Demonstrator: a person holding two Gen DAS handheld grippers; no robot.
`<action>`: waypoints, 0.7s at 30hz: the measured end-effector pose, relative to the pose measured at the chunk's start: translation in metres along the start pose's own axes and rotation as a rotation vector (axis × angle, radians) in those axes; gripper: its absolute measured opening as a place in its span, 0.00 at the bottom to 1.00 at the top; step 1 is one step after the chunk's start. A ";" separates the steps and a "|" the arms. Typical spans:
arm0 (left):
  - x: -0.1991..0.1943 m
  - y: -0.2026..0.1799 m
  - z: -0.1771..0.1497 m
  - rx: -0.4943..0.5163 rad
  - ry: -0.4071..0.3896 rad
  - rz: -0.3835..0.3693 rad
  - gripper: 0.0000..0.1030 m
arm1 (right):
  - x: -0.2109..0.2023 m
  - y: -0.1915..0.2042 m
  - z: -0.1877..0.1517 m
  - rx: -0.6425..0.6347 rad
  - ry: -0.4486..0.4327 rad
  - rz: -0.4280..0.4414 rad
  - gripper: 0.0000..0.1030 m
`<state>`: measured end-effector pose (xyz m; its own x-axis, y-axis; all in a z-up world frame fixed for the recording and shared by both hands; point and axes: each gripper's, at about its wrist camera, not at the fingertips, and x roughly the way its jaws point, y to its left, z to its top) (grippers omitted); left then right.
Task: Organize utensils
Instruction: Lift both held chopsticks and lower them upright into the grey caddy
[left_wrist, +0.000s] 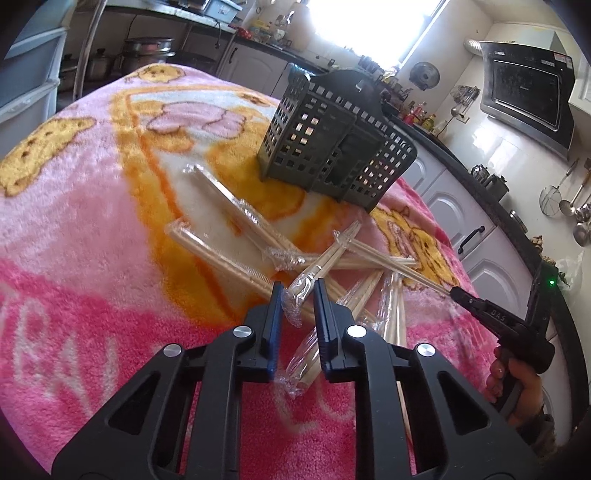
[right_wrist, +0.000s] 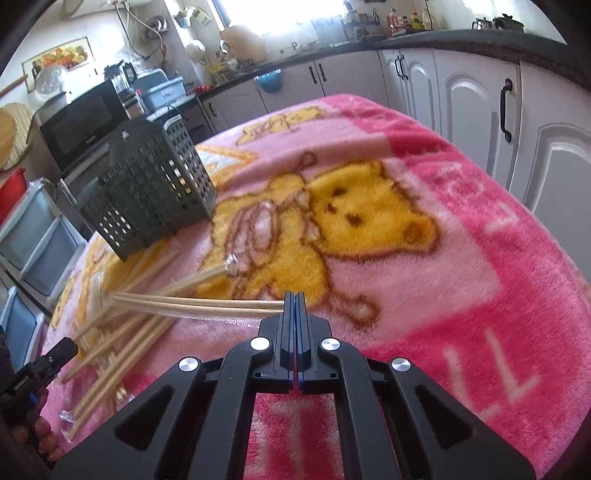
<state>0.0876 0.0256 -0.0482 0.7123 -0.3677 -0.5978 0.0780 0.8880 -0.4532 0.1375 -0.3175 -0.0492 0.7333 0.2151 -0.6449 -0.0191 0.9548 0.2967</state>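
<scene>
On the pink bear-print blanket (left_wrist: 92, 206), wrapped chopstick pairs (left_wrist: 229, 236) lie crossed near a dark slotted utensil caddy (left_wrist: 332, 136) at the far side. Left gripper (left_wrist: 298, 295) jaws clamp one wrapped pair (left_wrist: 317, 266). Right gripper (right_wrist: 294, 295) jaws are closed on a bare pair's tips (right_wrist: 199, 305).

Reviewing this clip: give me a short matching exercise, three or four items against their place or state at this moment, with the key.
Items:
1. left tool
2. right tool
3. slotted caddy
4. blanket

States:
A. pink, with a yellow bear print, covering the table
B. closed on the tips of a bare chopstick pair
C. dark, upright, nothing showing above its rim
D. around a plastic-wrapped chopstick pair

Pairs: 1-D, 2-B, 3-C, 4-A
</scene>
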 end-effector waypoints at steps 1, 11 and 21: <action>-0.001 -0.001 0.001 0.003 -0.005 -0.002 0.10 | -0.004 0.001 0.002 -0.009 -0.018 -0.004 0.01; -0.019 -0.016 0.028 0.074 -0.090 0.014 0.09 | -0.037 0.015 0.032 -0.095 -0.147 0.019 0.01; -0.028 -0.028 0.064 0.121 -0.156 -0.004 0.08 | -0.061 0.042 0.062 -0.235 -0.240 0.020 0.01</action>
<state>0.1100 0.0283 0.0237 0.8106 -0.3322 -0.4823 0.1573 0.9168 -0.3671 0.1345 -0.3032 0.0463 0.8697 0.2064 -0.4484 -0.1708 0.9781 0.1191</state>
